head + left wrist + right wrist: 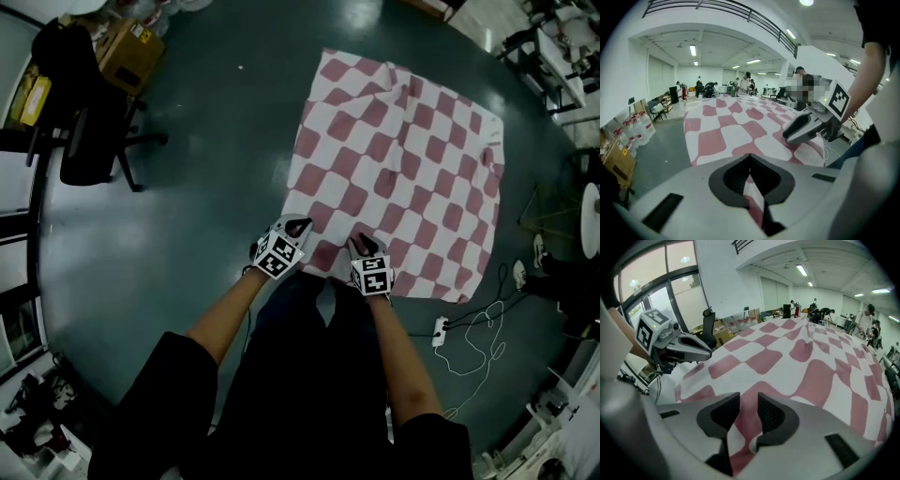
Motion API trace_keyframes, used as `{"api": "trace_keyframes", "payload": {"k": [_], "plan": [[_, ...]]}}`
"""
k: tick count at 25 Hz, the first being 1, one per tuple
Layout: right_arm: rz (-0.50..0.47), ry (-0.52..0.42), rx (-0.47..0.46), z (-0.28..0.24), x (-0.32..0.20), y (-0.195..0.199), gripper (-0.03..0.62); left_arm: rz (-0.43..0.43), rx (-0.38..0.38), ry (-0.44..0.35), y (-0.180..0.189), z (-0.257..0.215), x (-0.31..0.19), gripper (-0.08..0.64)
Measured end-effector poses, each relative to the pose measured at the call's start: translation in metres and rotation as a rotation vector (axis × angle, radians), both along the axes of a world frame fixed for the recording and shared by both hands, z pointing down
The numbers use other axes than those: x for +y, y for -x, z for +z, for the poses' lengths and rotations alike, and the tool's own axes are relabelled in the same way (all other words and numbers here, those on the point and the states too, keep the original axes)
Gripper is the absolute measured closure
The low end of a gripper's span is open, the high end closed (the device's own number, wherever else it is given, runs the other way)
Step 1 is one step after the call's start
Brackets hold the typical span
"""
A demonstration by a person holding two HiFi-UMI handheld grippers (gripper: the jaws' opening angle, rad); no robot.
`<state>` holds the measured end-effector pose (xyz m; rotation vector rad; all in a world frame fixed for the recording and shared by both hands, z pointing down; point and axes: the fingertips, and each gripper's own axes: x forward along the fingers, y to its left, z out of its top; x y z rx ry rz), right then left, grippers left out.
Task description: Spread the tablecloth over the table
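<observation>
Cloth point(403, 159) looks light and limp, best pinched at the hem: left gripper point(296, 225) clamps it, right gripper point(361, 246) gapes round it.

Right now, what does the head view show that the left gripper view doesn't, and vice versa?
Head view only: the tablecloth's whole outline, a black chair and a white power strip on the floor. Left gripper view only: the left claw pinched shut on a fold of it, and people far behind. Both: the checked tablecloth and the right claw at its near edge.
</observation>
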<state>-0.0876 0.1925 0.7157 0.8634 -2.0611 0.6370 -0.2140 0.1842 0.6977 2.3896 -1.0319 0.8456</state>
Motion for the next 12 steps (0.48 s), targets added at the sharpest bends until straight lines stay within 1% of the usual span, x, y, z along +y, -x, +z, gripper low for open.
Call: {"api": "trace_keyframes", "payload": {"k": [1, 2, 4, 6, 9, 12], "plan": [[0.010, -0.001, 0.017, 0.003, -0.004, 0.004, 0.467, 0.017, -0.005, 0.015, -0.004, 0.004, -0.006, 0.549], [0.019, -0.006, 0.025, 0.005, -0.007, 0.008, 0.478, 0.018, -0.004, 0.036, -0.005, 0.010, -0.009, 0.549], [0.038, -0.010, 0.012, 0.004, -0.014, 0.017, 0.479, -0.018, 0.010, 0.078, 0.002, 0.018, -0.010, 0.549], [0.051, -0.013, -0.016, 0.003, -0.021, 0.026, 0.471, -0.051, 0.007, 0.091, 0.012, 0.021, -0.005, 0.549], [0.017, -0.033, -0.032, 0.003, -0.030, 0.035, 0.465, -0.062, -0.010, 0.093, 0.018, 0.026, 0.008, 0.549], [-0.028, 0.023, -0.032, 0.004, -0.027, 0.034, 0.463, -0.056, 0.018, 0.124, 0.020, 0.029, 0.015, 0.549]]}}
